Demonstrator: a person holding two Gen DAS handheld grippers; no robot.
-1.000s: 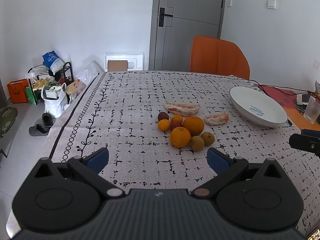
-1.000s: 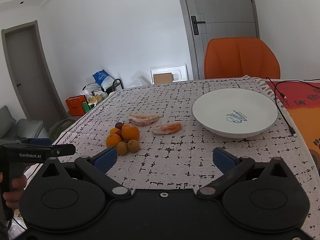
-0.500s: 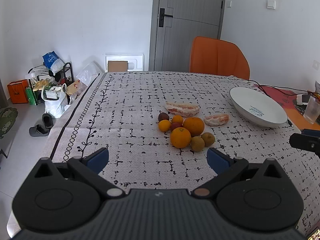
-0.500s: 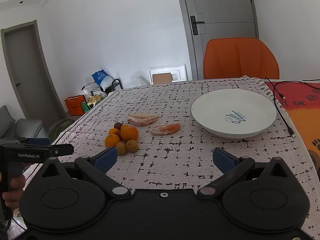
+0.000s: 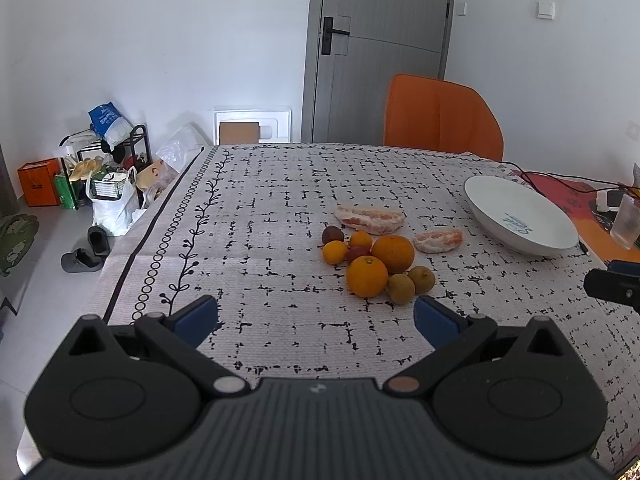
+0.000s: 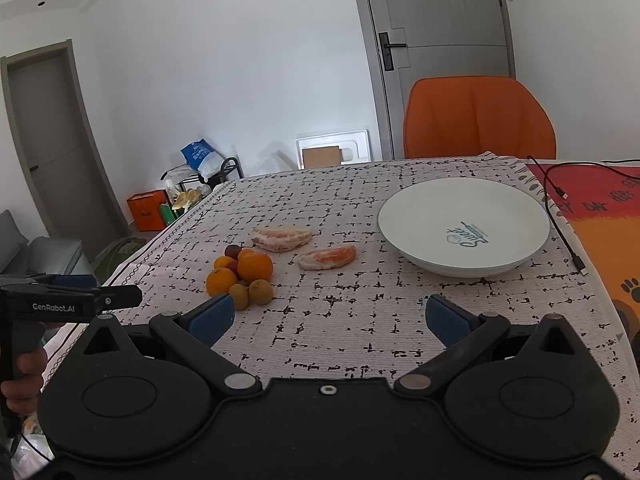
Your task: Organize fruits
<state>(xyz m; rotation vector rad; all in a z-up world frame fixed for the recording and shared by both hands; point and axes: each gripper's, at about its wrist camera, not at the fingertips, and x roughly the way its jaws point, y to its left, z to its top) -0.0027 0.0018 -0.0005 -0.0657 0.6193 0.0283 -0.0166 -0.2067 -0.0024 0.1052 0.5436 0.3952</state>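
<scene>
A cluster of fruit lies mid-table: two oranges [image 5: 367, 276] [image 5: 393, 253], small mandarins [image 5: 335, 252], dark plums [image 5: 332, 234] and two brown kiwis [image 5: 401, 289]. The cluster also shows in the right wrist view [image 6: 244, 274]. Two peeled pomelo pieces [image 5: 370, 218] [image 5: 438, 240] lie behind it. An empty white bowl [image 5: 520, 222] [image 6: 464, 226] stands to the right. My left gripper [image 5: 316, 318] is open and empty, short of the fruit. My right gripper [image 6: 328, 318] is open and empty, in front of the bowl.
An orange chair [image 5: 442, 122] stands at the table's far edge. A black cable [image 6: 560, 216] runs along the bowl's right side over an orange mat [image 6: 600, 216]. A glass [image 5: 626, 222] stands at far right. Bags and a rack [image 5: 104, 168] are on the floor left.
The right gripper has drifted slightly, so the bowl and fruit sit a little further left in its view. The left gripper has barely moved. Both stay open.
</scene>
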